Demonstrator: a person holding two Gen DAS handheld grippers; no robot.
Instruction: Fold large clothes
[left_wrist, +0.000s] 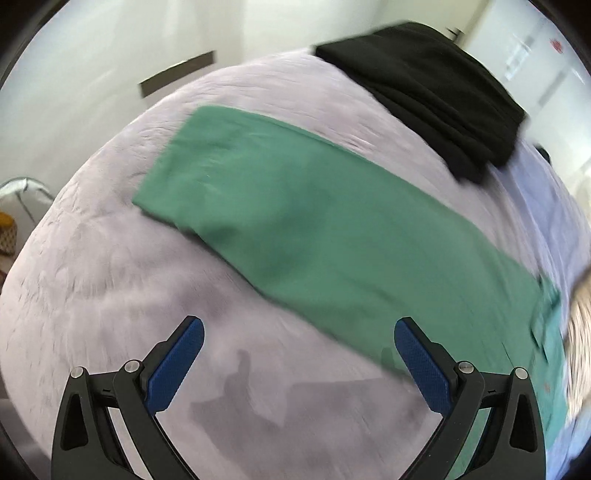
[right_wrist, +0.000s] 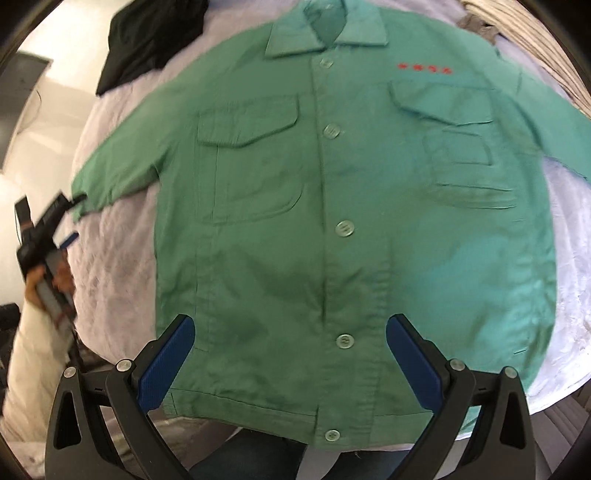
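The shirt (right_wrist: 332, 221) lies flat, buttoned, face up on the bed (right_wrist: 118, 258). Both our grippers, left (left_wrist: 299, 343) and right (right_wrist: 290, 339), hang open and empty. We should pinch the sleeve (left_wrist: 295, 214) cuff cleanly, then fold it inward.

Bright, even indoor light; both fisheye views bend strongly at dark rounded edges; motion blur softens the green buttoned cotton jacket (right_wrist: 332, 206); grey shadows fall near on the pale lilac fleecy cover (left_wrist: 258, 398).
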